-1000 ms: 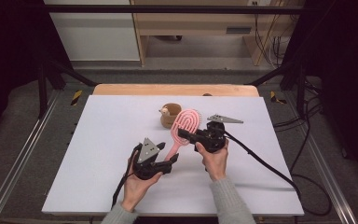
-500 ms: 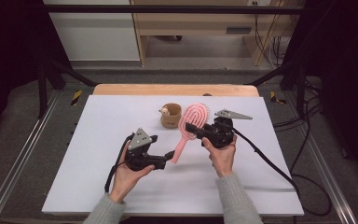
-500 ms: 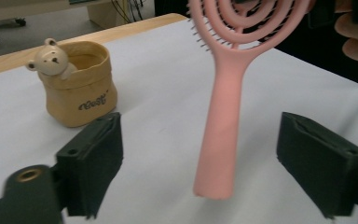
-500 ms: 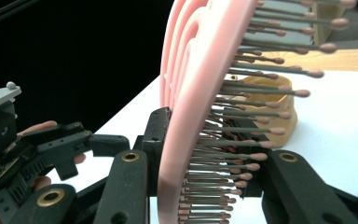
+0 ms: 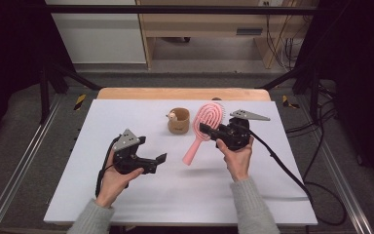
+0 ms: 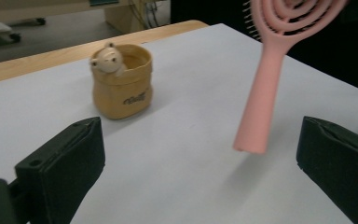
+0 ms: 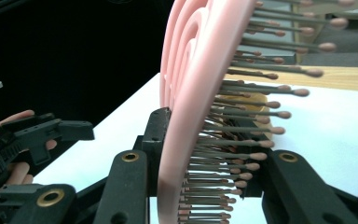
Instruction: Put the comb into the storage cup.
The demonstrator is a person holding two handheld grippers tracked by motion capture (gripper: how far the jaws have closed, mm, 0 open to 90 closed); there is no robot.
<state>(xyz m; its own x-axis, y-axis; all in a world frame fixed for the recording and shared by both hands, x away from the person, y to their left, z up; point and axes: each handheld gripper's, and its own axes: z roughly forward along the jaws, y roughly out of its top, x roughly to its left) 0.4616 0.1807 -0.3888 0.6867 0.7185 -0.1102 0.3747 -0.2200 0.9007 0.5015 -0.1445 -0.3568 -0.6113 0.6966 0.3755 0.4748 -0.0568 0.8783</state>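
Left gripper (image 5: 161,158) let go of hairbrush (image 5: 202,132)

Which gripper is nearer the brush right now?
Right. The right gripper is clamped on the brush at its head, holding it off the table. The left gripper stands open, apart from the handle's end, with nothing between its jaws.

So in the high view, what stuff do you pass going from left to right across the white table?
Left gripper → small tan pot with a bear → pink hairbrush → right gripper, clamped on the brush.
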